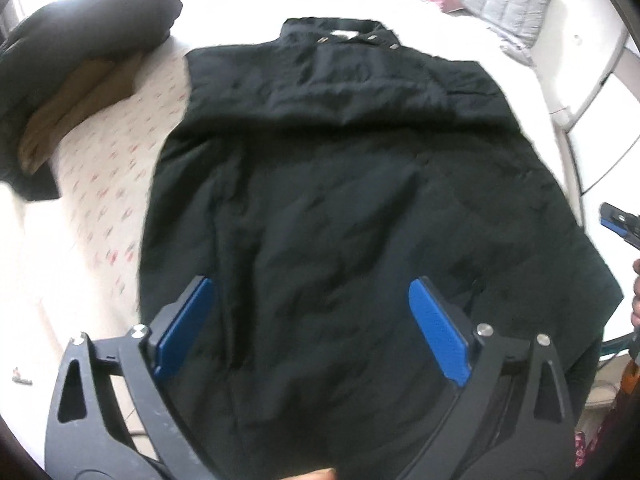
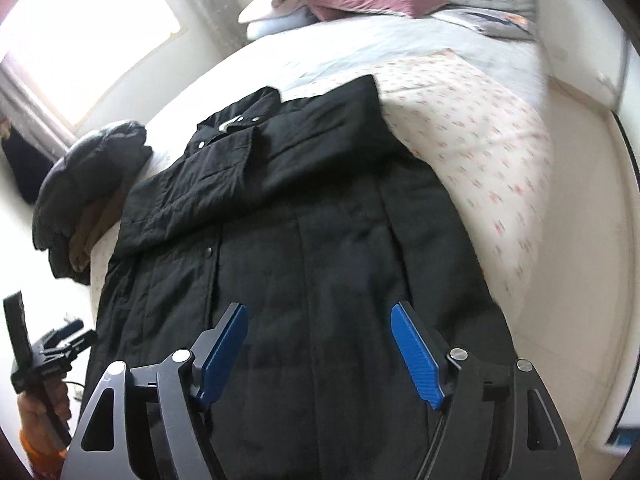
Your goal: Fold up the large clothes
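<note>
Black coat (image 1: 360, 184) lies flat on the bed (image 2: 480, 128), filling the middle of both frames, collar toward the top. My left tool (image 1: 312, 320) and right tool (image 2: 320, 344) hang above its lower half, both spread wide with nothing between the blue pads.

Bare bedsheet (image 2: 480, 128) (right of coat (image 2: 320, 208))
</note>
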A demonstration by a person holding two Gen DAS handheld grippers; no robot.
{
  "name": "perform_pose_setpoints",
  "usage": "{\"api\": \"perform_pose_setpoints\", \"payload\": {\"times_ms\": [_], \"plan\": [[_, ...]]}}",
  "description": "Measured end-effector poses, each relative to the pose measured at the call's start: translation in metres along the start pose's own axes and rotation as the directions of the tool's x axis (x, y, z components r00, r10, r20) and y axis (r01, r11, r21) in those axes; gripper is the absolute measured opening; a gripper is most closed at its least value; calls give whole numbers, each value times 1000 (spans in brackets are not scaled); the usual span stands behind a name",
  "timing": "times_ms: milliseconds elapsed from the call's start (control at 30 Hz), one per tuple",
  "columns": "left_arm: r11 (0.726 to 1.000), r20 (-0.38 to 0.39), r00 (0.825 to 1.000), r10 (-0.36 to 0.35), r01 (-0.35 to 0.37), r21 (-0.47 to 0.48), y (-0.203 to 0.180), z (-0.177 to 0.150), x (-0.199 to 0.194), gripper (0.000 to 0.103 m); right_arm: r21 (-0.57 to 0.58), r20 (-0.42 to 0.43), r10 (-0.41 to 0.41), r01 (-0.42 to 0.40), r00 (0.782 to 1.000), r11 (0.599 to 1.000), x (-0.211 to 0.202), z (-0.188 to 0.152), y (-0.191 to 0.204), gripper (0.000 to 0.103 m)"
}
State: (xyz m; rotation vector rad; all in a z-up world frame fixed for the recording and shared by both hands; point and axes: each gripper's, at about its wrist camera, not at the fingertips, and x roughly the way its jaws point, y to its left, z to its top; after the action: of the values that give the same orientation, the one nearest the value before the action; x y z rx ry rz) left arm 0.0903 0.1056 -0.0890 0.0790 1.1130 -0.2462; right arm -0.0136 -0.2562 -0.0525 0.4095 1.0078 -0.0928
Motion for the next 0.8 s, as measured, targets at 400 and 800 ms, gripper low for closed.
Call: {"api": "perform_pose_setpoints", "payload": {"times_ms": [400,800], "plan": [[996,-92,996,14,-22,-88,27,-42,-10,98,-6,-48,-14,13,999,1000,-21,-52,-47,76],[966,-100,977,-187,165,-198,57,-73,-30,98,91,-59,180,-174,982,980,-54,-73,-99,76]]}}
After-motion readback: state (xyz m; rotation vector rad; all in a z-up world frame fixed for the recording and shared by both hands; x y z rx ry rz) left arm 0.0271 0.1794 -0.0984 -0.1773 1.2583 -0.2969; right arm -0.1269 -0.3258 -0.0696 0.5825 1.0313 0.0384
